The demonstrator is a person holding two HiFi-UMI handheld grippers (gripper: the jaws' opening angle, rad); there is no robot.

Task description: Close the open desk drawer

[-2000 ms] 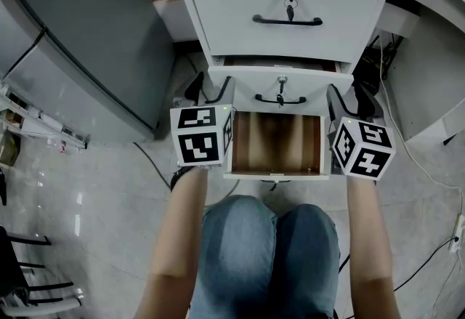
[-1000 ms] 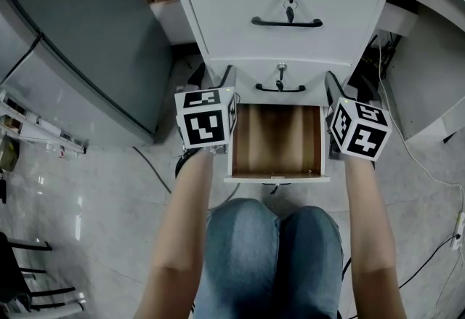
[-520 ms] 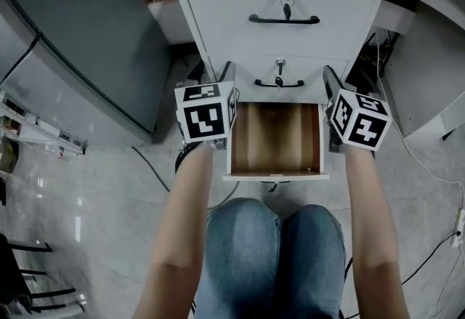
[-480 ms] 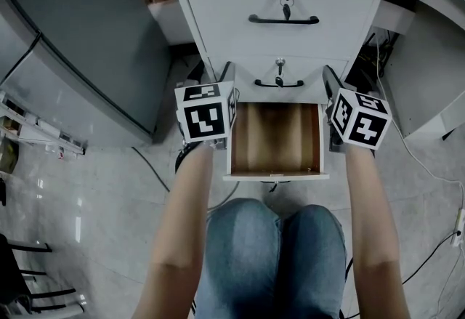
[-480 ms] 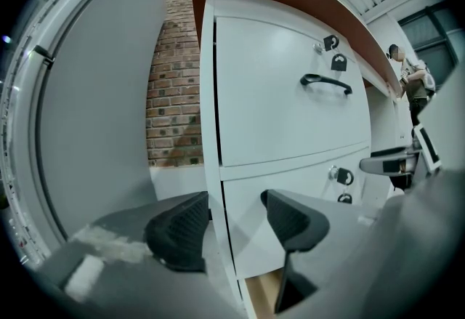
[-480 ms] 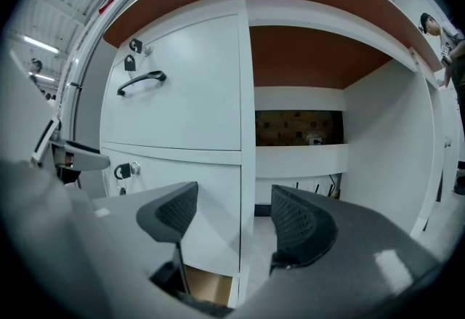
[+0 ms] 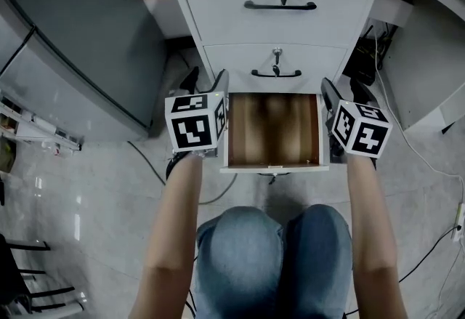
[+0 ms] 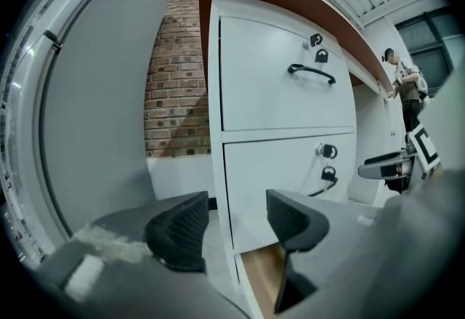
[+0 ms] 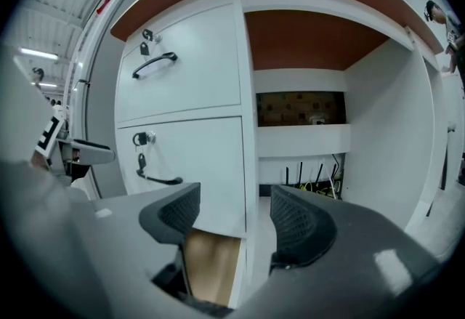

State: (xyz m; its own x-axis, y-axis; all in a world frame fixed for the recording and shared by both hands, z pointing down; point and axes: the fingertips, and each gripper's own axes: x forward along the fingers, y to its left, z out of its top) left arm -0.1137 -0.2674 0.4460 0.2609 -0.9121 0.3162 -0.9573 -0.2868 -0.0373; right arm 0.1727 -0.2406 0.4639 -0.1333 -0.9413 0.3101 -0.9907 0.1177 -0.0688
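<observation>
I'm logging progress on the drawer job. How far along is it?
Done: nothing yet; the bottom drawer is open, wood floor showing. In hand: left gripper and right gripper flank it, each open, apparently astride a side wall; the right's jaws have just closed slightly, not gripping. Remaining: push it fully in.

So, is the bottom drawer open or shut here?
Open: the bottom drawer sticks out, its bare wooden floor showing from above.

Your head camera looks steeply down past your knees (image 7: 272,259) onto the open drawer (image 7: 272,128), close below. The cameras on your left gripper (image 8: 232,227) and right gripper (image 9: 232,221) sit low at that drawer's two sides. They face the cabinet front (image 8: 283,70) almost level, and all three views share that front.
</observation>
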